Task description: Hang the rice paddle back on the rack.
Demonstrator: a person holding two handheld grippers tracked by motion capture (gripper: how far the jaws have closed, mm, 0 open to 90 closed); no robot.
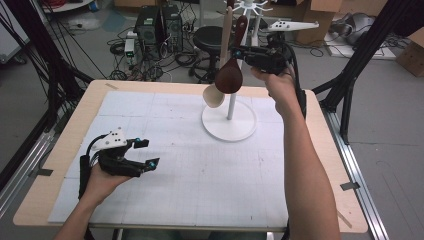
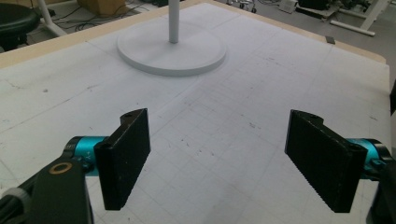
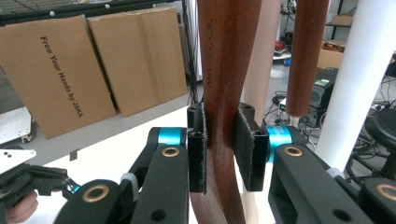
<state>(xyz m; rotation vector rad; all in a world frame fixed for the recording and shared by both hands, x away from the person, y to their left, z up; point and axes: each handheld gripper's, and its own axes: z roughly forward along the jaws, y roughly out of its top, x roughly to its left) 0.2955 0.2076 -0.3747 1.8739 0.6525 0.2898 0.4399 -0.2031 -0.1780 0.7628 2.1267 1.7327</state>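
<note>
The right gripper is raised beside the white metal rack stand, with its two black jaws clamped on the handle of a dark brown wooden spoon. In the right gripper view the pads press on both sides of that handle. The handle carries engraved lettering running along its length (it appears to read "MAXCOOK", though the characters are small). The spoon hangs upright, bowl downward, above the round base of the stand and just beside the white pole.

A pale wooden spoon hangs next to the dark one, its bowl slightly lower and to the left in the high view. A second dark handle stands farther back in the right gripper view.

The left gripper rests low over the white gridded mat on the near left of the table. Its jaws stand wide apart with nothing between them.

Two brown cardboard sheets lean behind the table; the left one is printed "Free Your Hands by JAKA".
</note>
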